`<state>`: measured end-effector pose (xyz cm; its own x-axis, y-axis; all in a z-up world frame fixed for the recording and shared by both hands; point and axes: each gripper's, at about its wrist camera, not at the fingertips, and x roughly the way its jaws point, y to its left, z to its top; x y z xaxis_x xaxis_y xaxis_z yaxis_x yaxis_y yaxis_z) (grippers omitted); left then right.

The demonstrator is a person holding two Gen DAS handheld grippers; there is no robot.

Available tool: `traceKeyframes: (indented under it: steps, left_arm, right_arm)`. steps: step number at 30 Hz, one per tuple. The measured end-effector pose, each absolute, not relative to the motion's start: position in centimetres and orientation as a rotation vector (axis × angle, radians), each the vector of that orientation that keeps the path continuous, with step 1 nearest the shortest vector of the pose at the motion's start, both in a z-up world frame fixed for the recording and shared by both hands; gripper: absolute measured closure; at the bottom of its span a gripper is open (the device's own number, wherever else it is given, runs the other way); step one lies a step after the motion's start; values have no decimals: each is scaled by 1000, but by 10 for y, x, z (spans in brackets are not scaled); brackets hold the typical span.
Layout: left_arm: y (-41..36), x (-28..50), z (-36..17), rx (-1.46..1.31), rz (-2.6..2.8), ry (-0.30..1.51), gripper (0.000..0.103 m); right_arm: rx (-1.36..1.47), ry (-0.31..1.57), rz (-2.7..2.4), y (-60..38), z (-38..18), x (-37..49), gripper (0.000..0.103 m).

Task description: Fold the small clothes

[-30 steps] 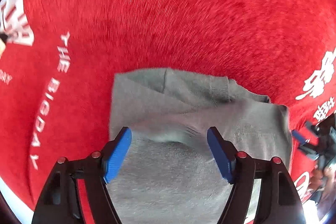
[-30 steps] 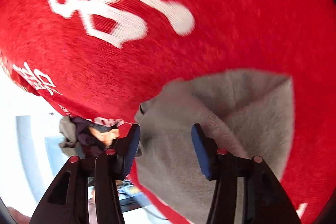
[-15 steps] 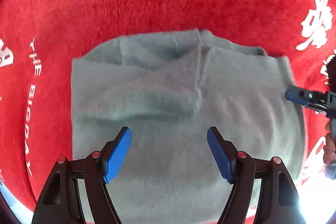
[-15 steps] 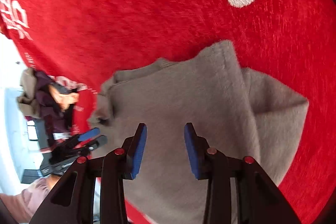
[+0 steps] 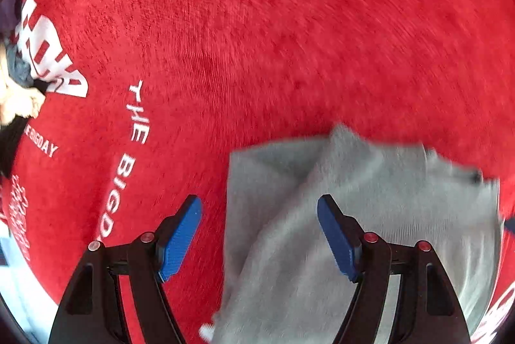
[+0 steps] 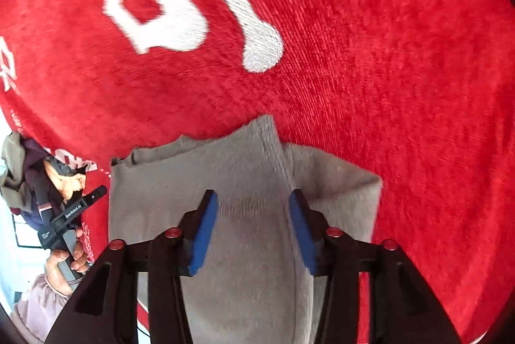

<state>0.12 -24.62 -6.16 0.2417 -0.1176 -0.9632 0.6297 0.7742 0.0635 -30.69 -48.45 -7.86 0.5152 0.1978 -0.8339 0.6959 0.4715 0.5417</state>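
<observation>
In the left wrist view the left tongs (image 5: 259,234) hang spread wide, blue pads clear of everything, pointing steeply down. Under them lies the grey garment (image 5: 354,215), folded, its left edge running between the two fingers; the left finger sits over bare red cloth, the right finger over the grey knit. One layer of the garment crosses another on a slant, and its far edge is blurred. Past it the red cloth (image 5: 289,38) fills the view, with white lettering (image 5: 135,118) along the left side. At the far left edge a heap of dark and pale clothes (image 5: 16,80) lies on the cloth.

In the right wrist view the right tongs (image 6: 252,229) stand partly apart, having just been opening, and their pads press on nothing; the grey garment lies below and between them. A seam runs up the garment towards its pointed far corner. Beyond are large white characters (image 6: 193,5) on the red cloth. At the left, a hand (image 6: 64,260) grips the other tool's handle, with the clothes heap behind it
</observation>
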Motion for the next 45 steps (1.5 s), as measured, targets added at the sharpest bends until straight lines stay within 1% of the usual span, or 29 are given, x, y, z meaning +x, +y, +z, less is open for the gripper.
traceKeyframes:
  steps: [5,9,13,15,19,23,25,26,28,32,33,35,36,37,38,39,40,41,42,43,45]
  left_arm:
    - [-211,-40,-67,552,-556,1302,28]
    - [-170,-57,-74,555,-570,1363,28]
    - [-144,-66,-75,564,-596,1394,28]
    - [-135,-65,-75,549,-614,1411,28]
    - [-125,-61,-77,506,-673,1443,28]
    - [-121,-61,-83,485,-785,1463,28]
    - [-121,-62,-86,480,-848,1468,28]
    - [-120,-63,-87,482,-875,1472,28]
    - [-117,-61,-93,485,-922,1491,28]
    - [-108,-47,-104,445,-977,1526,28]
    - [-107,-44,-106,432,-992,1534,30]
    - [-109,-41,-104,415,-1026,1541,39]
    - [-110,-39,-106,420,-1037,1546,41]
    - [-112,-38,-105,423,-1048,1547,47]
    - [-113,-42,-104,430,-1062,1551,61]
    - [-115,-43,-106,448,-1070,1554,73]
    - [-115,-43,-106,455,-1079,1553,77]
    - [-117,-40,-106,451,-1090,1554,79]
    - [-115,-41,-104,456,-1095,1547,82]
    - [-113,-42,-101,465,-1101,1536,82]
    - [-107,-44,-94,487,-1119,1502,82]
  right_arm:
    - [1079,1031,-402,-461,-62,-338,49]
    - [1117,1087,-396,-436,-68,-368,49]
    - [1110,1171,-421,-406,-79,-386,49]
    - [1103,1181,-454,-397,-78,-395,49]
    - [1123,1085,-448,-376,-60,-401,49]
    - [1209,1014,-341,-345,-51,-385,49]
    - [1269,989,-253,-323,-51,-373,47]
    - [1301,980,-216,-314,-54,-367,43]
    - [1392,965,-159,-288,-68,-351,41]
    - [1537,934,-149,-247,-102,-333,41]
    - [1565,921,-162,-240,-109,-329,41]
    - [1625,863,-189,-232,-120,-322,41]
    - [1656,825,-203,-230,-124,-318,41]
    - [1692,784,-218,-230,-128,-315,41]
    - [1721,753,-229,-229,-131,-312,41]
    - [1751,723,-238,-229,-133,-311,41]
    - [1776,705,-244,-230,-136,-308,41]
    - [1790,704,-249,-232,-137,-305,51]
    - [1788,720,-264,-232,-138,-299,65]
    - [1762,759,-281,-234,-135,-291,95]
    - [1690,798,-283,-237,-123,-285,95]
